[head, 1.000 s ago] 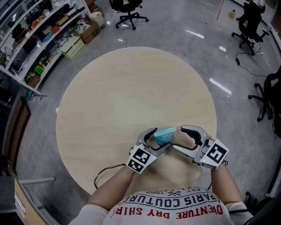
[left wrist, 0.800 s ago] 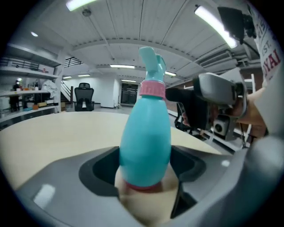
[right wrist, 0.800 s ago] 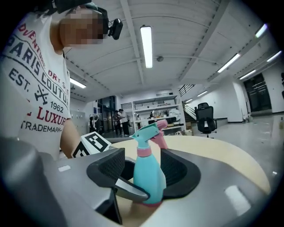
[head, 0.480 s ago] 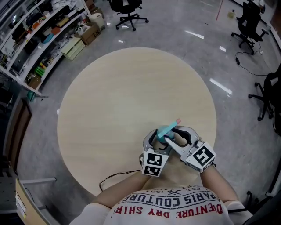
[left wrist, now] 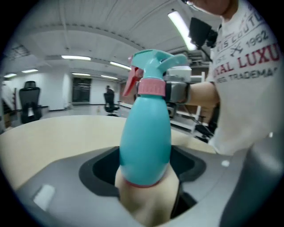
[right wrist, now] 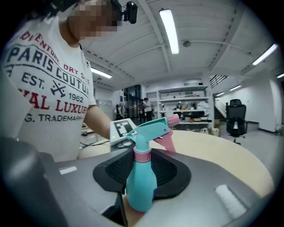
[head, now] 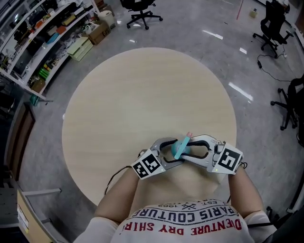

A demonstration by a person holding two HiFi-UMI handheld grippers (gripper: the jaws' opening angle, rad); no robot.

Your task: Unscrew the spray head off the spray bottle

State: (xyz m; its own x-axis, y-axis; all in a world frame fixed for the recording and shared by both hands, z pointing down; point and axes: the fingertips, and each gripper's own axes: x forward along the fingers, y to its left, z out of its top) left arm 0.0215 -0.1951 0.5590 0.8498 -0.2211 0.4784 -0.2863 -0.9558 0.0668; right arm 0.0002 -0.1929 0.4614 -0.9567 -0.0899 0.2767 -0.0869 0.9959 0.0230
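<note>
A teal spray bottle with a pink collar and pink trigger is held just above the near edge of the round table. My left gripper is shut on its lower body, coming in from the left. From the right, my right gripper faces it with the bottle standing between its jaws. Those jaws are closing, and a gap shows on each side of the neck. The teal spray head rises above both grippers.
A black cable trails over the table's near edge. Shelving and boxes stand on the floor at far left. Office chairs stand behind the table and at the right.
Both grippers have swung apart to face each other across the bottle, the left marker cube moving left and the right one right. The right jaws have narrowed round the bottle.
</note>
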